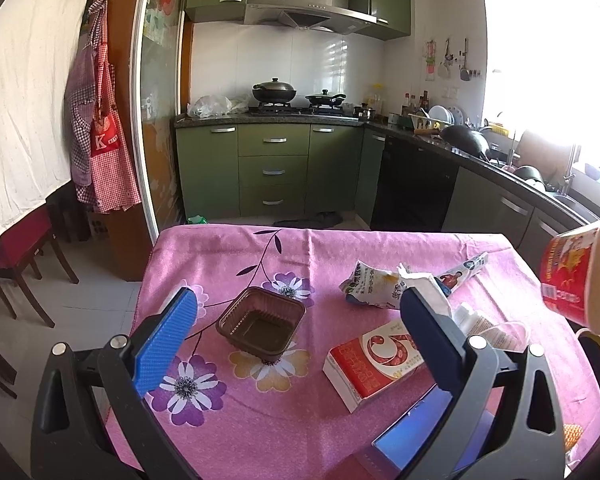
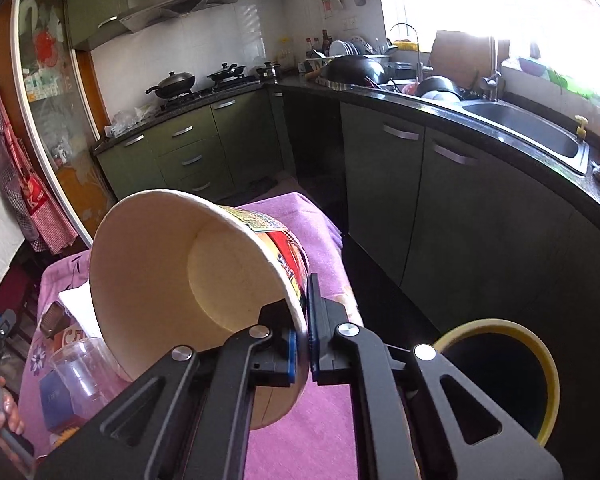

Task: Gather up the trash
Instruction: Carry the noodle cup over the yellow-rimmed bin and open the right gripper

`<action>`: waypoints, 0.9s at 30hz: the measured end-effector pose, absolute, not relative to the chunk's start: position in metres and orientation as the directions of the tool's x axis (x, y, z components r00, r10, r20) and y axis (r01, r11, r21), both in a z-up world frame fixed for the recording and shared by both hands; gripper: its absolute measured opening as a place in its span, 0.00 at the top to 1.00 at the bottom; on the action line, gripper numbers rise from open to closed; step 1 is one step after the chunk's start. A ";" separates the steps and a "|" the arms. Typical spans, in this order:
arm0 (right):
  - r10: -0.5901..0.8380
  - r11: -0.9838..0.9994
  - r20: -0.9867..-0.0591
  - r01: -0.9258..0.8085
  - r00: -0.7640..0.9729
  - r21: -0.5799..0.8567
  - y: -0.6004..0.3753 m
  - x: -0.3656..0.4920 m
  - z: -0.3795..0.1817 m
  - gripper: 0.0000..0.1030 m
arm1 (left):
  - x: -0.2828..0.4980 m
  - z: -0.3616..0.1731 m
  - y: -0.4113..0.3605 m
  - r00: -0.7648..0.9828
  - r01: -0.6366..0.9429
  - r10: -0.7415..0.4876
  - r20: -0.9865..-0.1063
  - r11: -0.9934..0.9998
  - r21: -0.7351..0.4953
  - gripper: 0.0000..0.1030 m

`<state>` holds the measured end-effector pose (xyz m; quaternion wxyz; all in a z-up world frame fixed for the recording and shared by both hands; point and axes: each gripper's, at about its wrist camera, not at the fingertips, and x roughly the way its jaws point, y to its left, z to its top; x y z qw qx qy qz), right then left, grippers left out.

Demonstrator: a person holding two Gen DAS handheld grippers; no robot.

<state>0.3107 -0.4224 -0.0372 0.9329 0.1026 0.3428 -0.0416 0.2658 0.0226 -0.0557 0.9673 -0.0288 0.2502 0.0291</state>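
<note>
My right gripper (image 2: 302,344) is shut on the rim of an empty red instant-noodle cup (image 2: 172,280), held tilted above the table's right edge; the cup also shows in the left wrist view (image 1: 576,276). A yellow-rimmed bin (image 2: 516,376) stands just right of the table, below the cup. My left gripper (image 1: 296,340) is open and empty above the pink flowered tablecloth (image 1: 228,256). Under and ahead of it lie a brown plastic tray (image 1: 262,322), a red-and-white carton (image 1: 370,364), a crumpled snack bag (image 1: 370,286), a tube (image 1: 466,270) and a clear plastic cup (image 1: 504,334).
Green kitchen cabinets (image 1: 274,170) and a dark counter with pans and a sink (image 2: 536,132) run behind and to the right. A red chair (image 1: 18,248) stands left of the table. A blue box (image 2: 56,404) lies near the table's front edge.
</note>
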 end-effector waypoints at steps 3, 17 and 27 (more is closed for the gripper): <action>-0.010 0.963 -0.698 0.194 0.716 0.185 -0.466 0.291 -0.020 0.95 | 0.264 -0.055 0.023 0.876 -0.071 0.043 -0.480 0.997 -0.041 0.06; 0.056 0.820 -0.905 0.498 0.422 0.283 -0.643 0.230 -0.071 0.95 | 0.264 -0.054 0.020 0.881 -0.045 0.013 -0.473 0.997 -0.055 0.06; 0.090 0.801 -0.958 0.551 0.273 0.233 -0.671 0.237 -0.138 0.95 | 0.267 -0.054 0.024 0.875 -0.019 -0.029 -0.483 0.995 -0.094 0.06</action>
